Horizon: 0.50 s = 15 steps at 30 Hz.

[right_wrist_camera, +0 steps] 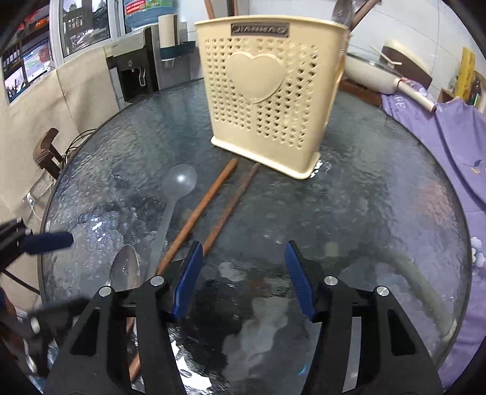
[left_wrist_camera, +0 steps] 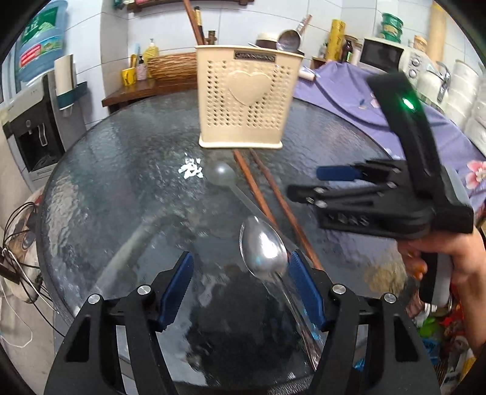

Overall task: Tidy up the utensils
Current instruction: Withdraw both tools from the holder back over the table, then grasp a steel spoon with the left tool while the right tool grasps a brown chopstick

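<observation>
Round textured-glass table (left_wrist_camera: 121,170), tiled kitchen wall (left_wrist_camera: 164,27), purple floral cloth (right_wrist_camera: 440,133), both grippers' fingers spread, pinching nothing

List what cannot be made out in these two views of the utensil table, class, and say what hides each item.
- Metal spoon handle end: left wrist view, hidden behind the left gripper.
- Chopsticks near ends: right wrist view, covered by the right gripper.
- Cream holder contents: both views, its walls hide them.
</observation>
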Each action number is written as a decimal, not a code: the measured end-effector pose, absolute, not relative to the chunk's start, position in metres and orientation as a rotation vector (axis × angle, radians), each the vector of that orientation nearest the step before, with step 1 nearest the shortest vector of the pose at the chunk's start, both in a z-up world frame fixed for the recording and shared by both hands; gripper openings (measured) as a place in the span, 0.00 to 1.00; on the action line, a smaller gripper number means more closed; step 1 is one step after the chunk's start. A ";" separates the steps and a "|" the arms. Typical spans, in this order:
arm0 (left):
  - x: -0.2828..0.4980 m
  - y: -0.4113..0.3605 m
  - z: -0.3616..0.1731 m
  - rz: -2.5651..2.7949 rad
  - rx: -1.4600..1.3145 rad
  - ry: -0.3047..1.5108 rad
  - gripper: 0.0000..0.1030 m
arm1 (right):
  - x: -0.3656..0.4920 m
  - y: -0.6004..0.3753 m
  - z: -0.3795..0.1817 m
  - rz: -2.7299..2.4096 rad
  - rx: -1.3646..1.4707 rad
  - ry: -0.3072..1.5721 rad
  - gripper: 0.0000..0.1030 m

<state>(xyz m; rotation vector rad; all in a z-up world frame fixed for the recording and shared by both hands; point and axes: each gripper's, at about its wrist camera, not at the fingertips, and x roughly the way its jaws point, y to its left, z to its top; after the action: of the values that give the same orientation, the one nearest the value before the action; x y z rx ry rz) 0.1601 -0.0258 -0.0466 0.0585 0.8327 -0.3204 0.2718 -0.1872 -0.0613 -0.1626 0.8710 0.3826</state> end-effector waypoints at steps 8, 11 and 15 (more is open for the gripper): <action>0.158 -0.032 -0.060 -0.334 0.049 0.875 0.57 | 0.288 -0.167 -0.070 0.346 -0.169 0.935 0.50; 0.160 -0.033 -0.062 -0.337 0.048 0.876 0.56 | 0.290 -0.159 -0.070 0.349 -0.181 0.941 0.43; 0.163 -0.036 -0.063 -0.325 0.062 0.875 0.53 | 0.290 -0.152 -0.068 0.384 -0.210 0.949 0.26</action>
<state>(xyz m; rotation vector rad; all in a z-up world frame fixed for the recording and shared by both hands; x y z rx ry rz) 0.1630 -0.0355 -0.0633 0.0616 0.8754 -0.3252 0.2904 -0.1520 -0.0683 -0.2099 0.9494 0.3836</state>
